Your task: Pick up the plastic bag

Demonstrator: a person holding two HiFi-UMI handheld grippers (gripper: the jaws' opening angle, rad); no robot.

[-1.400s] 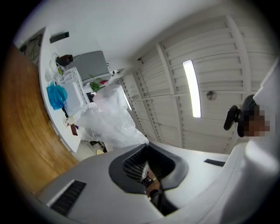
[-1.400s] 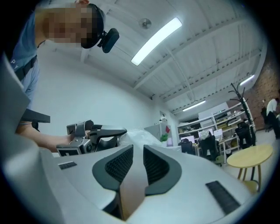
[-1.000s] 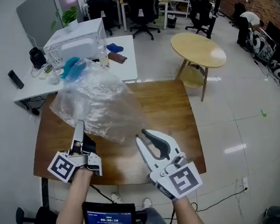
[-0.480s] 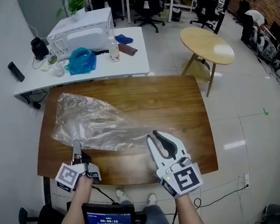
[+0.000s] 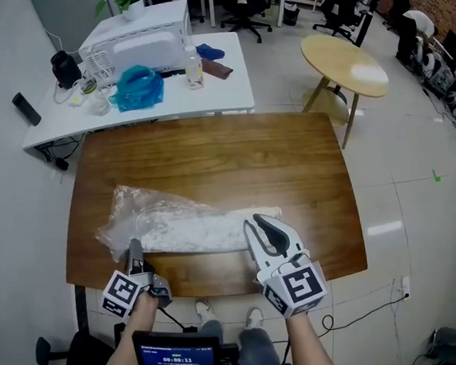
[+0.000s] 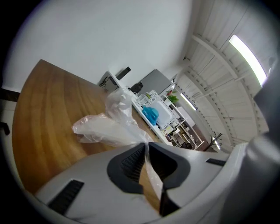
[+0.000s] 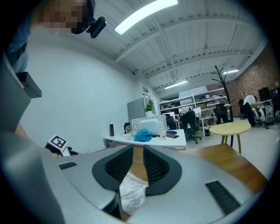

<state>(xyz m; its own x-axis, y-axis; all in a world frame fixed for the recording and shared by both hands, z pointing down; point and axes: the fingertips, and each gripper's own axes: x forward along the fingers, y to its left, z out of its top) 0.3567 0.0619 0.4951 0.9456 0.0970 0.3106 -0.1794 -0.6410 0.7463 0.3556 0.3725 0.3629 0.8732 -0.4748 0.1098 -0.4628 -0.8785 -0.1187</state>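
A clear plastic bag [image 5: 176, 227] lies flattened on the brown wooden table [image 5: 226, 158], near its front edge. My left gripper [image 5: 135, 249] is at the bag's near left corner. In the left gripper view a thin fold of the bag [image 6: 105, 129] runs between the left gripper's [image 6: 145, 146] pads; the jaws are opening but still pinch the film. My right gripper [image 5: 262, 224] hovers at the bag's right end, open by a narrow gap. In the right gripper view the crumpled bag [image 7: 133, 192] shows low in the gap of that gripper [image 7: 138, 151], not pressed by the pads.
Behind the table stands a white desk [image 5: 228, 97] with a microwave [image 5: 138, 38], a blue bag [image 5: 138, 86] and a bottle [image 5: 194, 69]. A round yellow table [image 5: 352, 53] is at the back right, office chairs beyond. A small screen [image 5: 179, 359] sits at my waist.
The bag, held up and billowing a second ago, has come down and now lies flat on the table. Both grippers have dropped toward the front edge with it.
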